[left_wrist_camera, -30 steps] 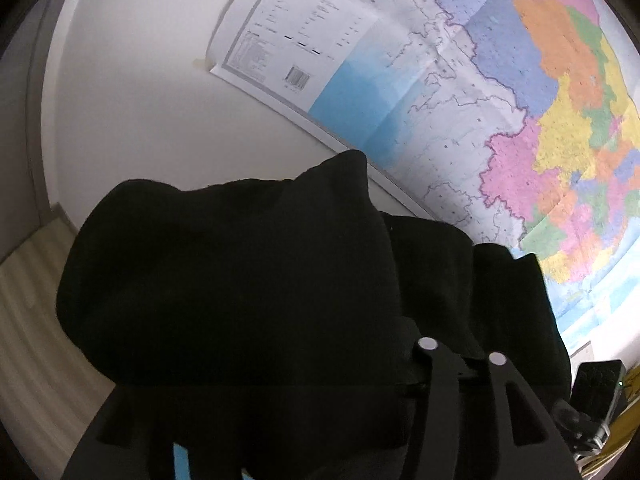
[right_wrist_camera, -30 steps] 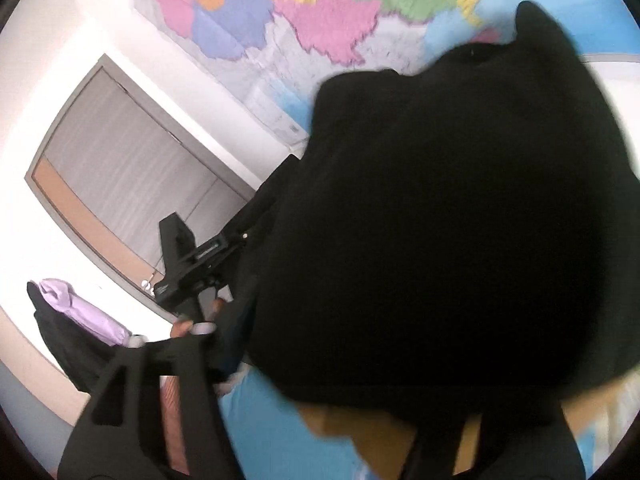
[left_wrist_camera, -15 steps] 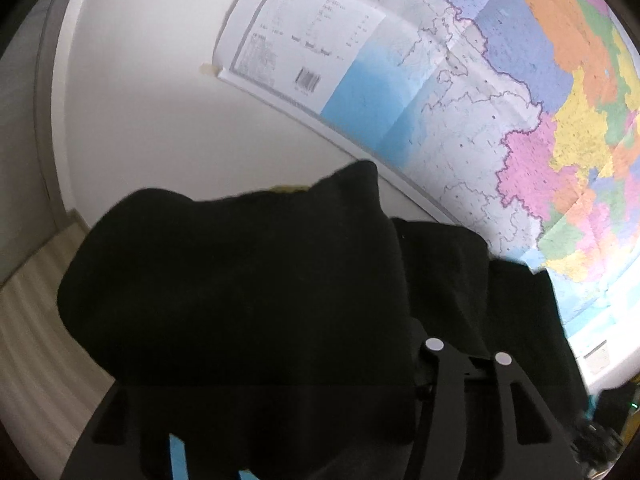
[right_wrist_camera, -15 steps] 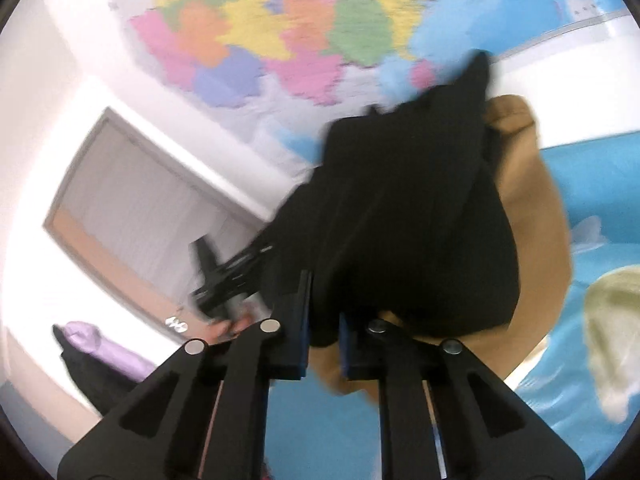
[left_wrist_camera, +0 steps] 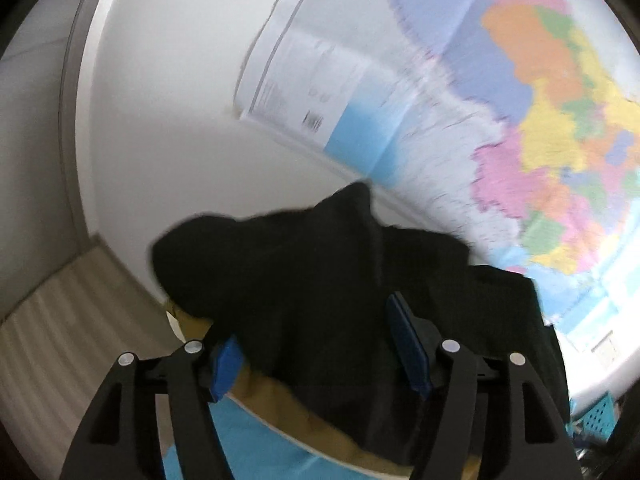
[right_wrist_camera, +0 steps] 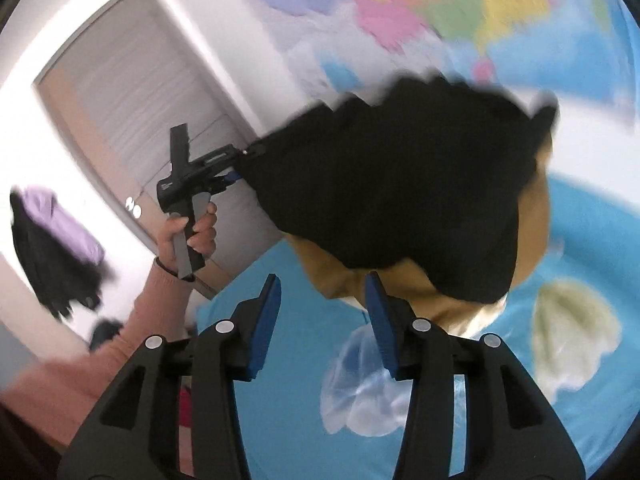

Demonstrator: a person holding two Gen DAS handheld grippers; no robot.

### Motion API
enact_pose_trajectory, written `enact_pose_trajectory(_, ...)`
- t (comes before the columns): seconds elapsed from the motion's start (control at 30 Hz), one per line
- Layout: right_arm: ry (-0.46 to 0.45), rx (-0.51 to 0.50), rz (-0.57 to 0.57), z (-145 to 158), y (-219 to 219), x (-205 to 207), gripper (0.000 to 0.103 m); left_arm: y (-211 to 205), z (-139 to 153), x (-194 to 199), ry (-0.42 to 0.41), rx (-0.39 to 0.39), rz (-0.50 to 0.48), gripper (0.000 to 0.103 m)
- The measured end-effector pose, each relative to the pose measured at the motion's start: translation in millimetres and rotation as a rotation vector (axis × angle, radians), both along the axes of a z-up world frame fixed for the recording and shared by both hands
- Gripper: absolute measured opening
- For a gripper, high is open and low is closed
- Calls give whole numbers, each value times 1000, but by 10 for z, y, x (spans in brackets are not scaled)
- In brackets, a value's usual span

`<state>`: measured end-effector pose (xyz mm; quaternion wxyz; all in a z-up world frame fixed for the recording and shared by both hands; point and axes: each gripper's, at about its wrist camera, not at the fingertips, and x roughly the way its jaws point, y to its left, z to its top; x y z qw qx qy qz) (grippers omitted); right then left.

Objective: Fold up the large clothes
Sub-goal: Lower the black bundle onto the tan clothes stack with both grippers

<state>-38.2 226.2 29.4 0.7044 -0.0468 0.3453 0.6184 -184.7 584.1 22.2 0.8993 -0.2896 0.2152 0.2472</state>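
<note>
While the right gripper (right_wrist_camera: 322,316) had just let go, jaws now spread and empty, the black garment with tan lining (right_wrist_camera: 400,196) hung mid-frame from the left gripper (left_wrist_camera: 316,344); whether its wide-set jaws still pinched cloth was unclear.

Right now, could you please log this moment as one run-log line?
left gripper: open, black garment between jaws | right gripper: open, empty | garment: tan lining showing, over blue sheet
</note>
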Motion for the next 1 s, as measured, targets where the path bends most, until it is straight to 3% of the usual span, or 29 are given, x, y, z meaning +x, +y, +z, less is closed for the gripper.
enact_pose_trajectory(0.07, -152, 35, -28, 202, 35, -79, 45, -111, 87, -46, 4, 90, 12, 65)
enact_pose_trajectory(0.23, -226, 24, -125, 231, 469, 169, 46, -100, 34, 109, 30, 163, 53, 69)
enact_pose_trajectory(0.3, -232, -16, -160, 142, 649, 310, 46, -36, -36, 184, 64, 178, 100, 69)
enact_pose_trajectory(0.4, -138, -78, -208, -108, 815, 605, 46, 128, -96, 37, 13, 86, 173, 69)
enact_pose_trajectory(0.43, -120, -75, -220, -142, 830, 651, 46, 146, -82, -44, -5, 90, 201, 69)
enact_pose_trajectory(0.5, -120, -66, -228, -178, 813, 680, 47, 90, -1, -174, -5, 175, 266, 69)
enact_pose_trajectory(0.53, -117, -63, -229, -175, 804, 684, 47, 49, 38, -197, -2, 211, 261, 72)
enact_pose_trajectory(0.63, -116, -76, -221, -126, 791, 653, 48, -111, 85, -98, 8, 256, 114, 75)
enact_pose_trajectory(0.7, -110, -83, -221, -87, 805, 635, 51, -209, 19, 73, 73, 306, 36, 77)
enact_pose_trajectory(0.8, -116, -83, -224, -68, 757, 591, 55, -126, -189, 323, 140, 247, -25, 77)
enact_pose_trajectory(1.0, -148, -91, -219, -63, 713, 491, 62, 66, -470, 580, 214, 192, 8, 80)
